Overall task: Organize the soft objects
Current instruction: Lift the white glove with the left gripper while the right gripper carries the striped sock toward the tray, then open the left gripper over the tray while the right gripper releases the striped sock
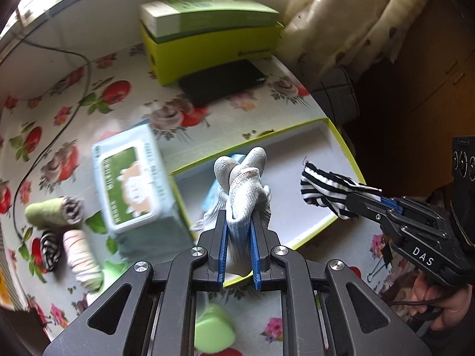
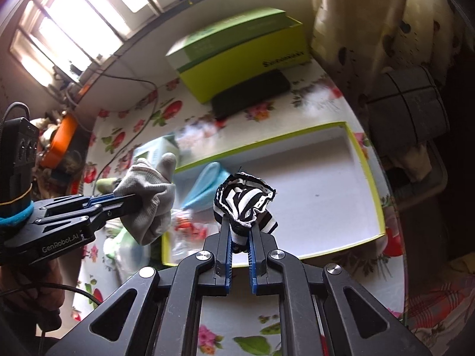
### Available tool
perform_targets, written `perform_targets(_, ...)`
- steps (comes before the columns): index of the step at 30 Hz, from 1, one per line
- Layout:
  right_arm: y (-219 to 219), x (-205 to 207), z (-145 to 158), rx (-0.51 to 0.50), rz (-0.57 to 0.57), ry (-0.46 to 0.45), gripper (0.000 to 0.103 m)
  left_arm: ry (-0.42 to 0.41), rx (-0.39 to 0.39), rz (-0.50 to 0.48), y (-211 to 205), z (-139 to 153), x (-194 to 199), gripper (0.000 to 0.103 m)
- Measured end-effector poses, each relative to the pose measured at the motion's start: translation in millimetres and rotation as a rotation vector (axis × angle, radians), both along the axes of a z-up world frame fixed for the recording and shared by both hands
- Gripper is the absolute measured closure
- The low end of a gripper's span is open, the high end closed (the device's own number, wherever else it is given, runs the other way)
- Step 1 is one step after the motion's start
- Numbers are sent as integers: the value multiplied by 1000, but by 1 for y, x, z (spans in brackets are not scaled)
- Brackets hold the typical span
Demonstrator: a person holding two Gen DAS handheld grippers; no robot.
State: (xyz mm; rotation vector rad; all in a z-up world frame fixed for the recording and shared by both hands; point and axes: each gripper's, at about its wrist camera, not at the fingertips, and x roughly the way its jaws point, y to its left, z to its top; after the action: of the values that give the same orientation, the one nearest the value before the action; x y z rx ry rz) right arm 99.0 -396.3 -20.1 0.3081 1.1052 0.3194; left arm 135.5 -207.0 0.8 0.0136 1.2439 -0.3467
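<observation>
My left gripper (image 1: 239, 216) is shut on a grey knit glove (image 1: 243, 184) and holds it above the near left part of the open yellow-rimmed box (image 1: 297, 154). It also shows in the right wrist view (image 2: 133, 200) with the glove (image 2: 148, 198). My right gripper (image 2: 240, 227) is shut on a black-and-white striped cloth (image 2: 243, 198) above the box (image 2: 326, 184); it shows in the left wrist view (image 1: 353, 204) with the cloth (image 1: 326, 190). A light blue soft item (image 2: 204, 187) lies in the box's left part.
On the flowered tablecloth left of the box lie a wet-wipes pack (image 1: 133, 178), a green roll (image 1: 50, 213), a striped roll (image 1: 50, 249) and a white-red roll (image 1: 83, 258). A yellow-green carton (image 1: 207, 44) and a black flat case (image 1: 222, 81) stand at the back.
</observation>
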Motion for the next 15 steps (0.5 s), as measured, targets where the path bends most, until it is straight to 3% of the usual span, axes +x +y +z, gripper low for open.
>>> perform_targets(15, -48, 47, -30, -88, -74, -5, 94, 57, 0, -81, -60, -35, 42, 89)
